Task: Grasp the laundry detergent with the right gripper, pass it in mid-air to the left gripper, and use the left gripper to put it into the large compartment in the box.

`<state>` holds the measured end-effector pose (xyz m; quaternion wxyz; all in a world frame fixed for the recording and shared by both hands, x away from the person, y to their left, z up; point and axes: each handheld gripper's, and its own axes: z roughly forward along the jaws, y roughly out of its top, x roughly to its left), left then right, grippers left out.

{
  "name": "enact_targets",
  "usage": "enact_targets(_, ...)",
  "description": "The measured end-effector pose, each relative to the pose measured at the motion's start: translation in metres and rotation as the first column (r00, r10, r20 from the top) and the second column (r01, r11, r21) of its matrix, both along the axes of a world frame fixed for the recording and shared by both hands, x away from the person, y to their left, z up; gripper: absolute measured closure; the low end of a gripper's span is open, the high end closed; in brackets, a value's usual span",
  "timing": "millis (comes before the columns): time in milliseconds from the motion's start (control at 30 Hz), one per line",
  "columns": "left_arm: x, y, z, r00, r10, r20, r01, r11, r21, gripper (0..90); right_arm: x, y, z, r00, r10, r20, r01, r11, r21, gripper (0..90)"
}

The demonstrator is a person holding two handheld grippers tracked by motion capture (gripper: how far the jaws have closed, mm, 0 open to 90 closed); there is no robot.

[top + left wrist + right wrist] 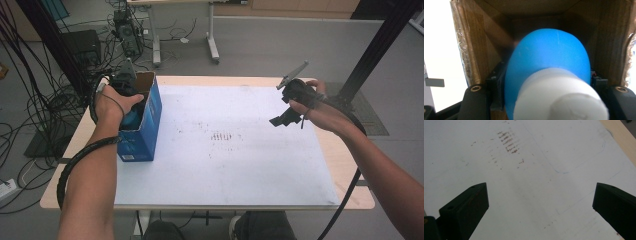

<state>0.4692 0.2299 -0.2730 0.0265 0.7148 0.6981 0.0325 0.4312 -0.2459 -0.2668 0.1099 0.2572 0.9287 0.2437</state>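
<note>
1. High view: reaching the left gripper down into the open top of a blue box, standing at the left side of the white sheet on the table.
2. Left gripper view: clamping the jaws onto either side of a blue bottle, its white cap pointing back toward the camera and the brown cardboard walls closing in around both jaws.
3. High view: holding the right gripper raised over the sheet's right part, well apart from the box, with the grey plate tilting up above the hand.
4. Right gripper view: spreading the jaws wide with nothing between them; below and ahead of them, lying a cluster of brown smudges and a faint blue line on the sheet.
</note>
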Motion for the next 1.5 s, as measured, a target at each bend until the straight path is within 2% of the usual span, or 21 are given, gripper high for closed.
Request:
enact_targets(867,0.0000,-0.0010,0.0001,1.0000,-0.002,-0.003,0.002,1.0000,-0.004,35.2,0.0004,-0.0008,0.0004,1.0000,0.001,0.002,-0.001,1.000,0.003,0.3)
enact_targets(1500,-0.0030,-0.0002,0.0016,0.9998,-0.007,0.018,0.008,0.9996,-0.026,33.3,-0.0027,-0.0009,0.0018,1.0000,-0.001,0.009,0.001,1.000,0.007,0.3)
